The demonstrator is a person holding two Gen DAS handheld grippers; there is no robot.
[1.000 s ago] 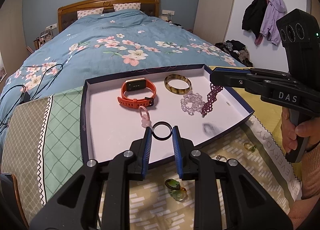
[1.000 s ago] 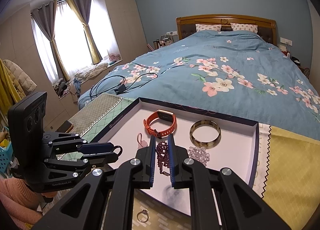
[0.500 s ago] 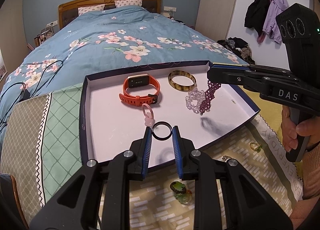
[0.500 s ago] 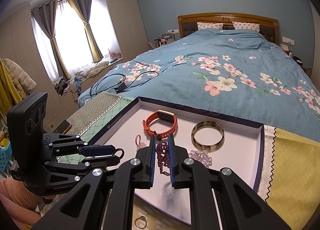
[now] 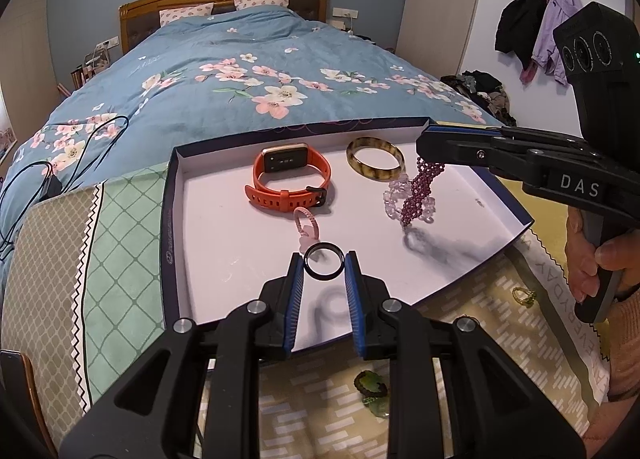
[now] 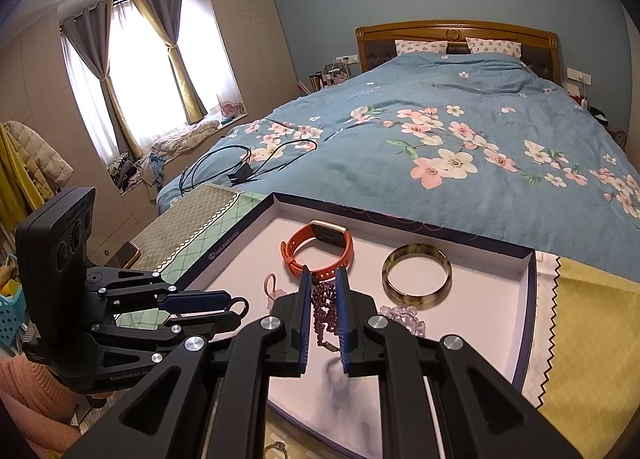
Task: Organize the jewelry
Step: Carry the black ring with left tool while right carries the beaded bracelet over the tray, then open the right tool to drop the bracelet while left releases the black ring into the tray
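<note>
A shallow navy-rimmed white tray [image 5: 170,195] lies on the bed's end. In it are an orange watch [image 5: 290,175], a brown mottled bangle [image 5: 374,159], a clear bead bracelet [image 5: 394,193] and a small pink ring charm [image 5: 307,225]. My left gripper [image 5: 323,261] is shut on a black ring [image 5: 323,260], held above the tray's near part. My right gripper [image 6: 323,291] is shut on a purple bead bracelet [image 6: 325,309] that dangles over the tray; in the left wrist view it [image 5: 420,189] hangs over the clear bracelet.
On the yellow patterned cloth in front of the tray lie a green stone piece [image 5: 370,385] and a gold-green ring [image 5: 522,295]. Another ring [image 6: 276,449] shows at the right wrist view's bottom edge. A black cable [image 6: 240,163] lies on the blue floral duvet.
Both grippers have moved further in over the tray, each keeping its piece. The purple bracelet hangs lower, closer to the tray floor by the clear bracelet.
</note>
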